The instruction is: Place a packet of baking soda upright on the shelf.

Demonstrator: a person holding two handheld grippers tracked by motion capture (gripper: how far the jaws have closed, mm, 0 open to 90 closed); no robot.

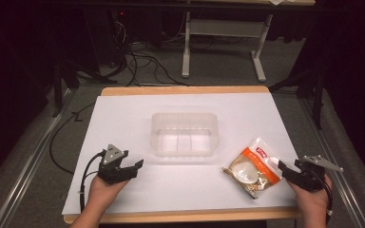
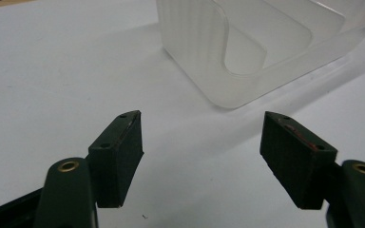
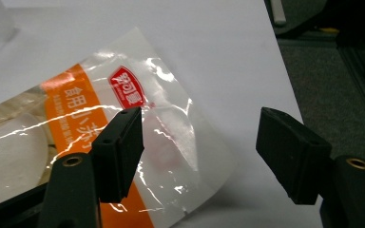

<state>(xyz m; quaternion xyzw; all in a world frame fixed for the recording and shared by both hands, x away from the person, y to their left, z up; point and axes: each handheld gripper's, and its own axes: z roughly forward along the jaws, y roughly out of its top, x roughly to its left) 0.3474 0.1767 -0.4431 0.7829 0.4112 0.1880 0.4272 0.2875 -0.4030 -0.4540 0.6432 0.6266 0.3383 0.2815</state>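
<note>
While the snack bag (image 1: 253, 166) lies flat at the lower right of the frame on the white bench (image 1: 123, 114), the right claw (image 1: 285, 169) sits just beside its right edge, jaws spread, one over the bag's clear corner. Above and left stands a clear plastic tub (image 1: 185, 134); the left claw (image 1: 135, 168), also spread, rests lower left, holding nothing

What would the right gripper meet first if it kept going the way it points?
Probably the clear plastic snack bag with the orange label: the right gripper, jaws open, points at its near edge, seemingly just short of it.
</note>
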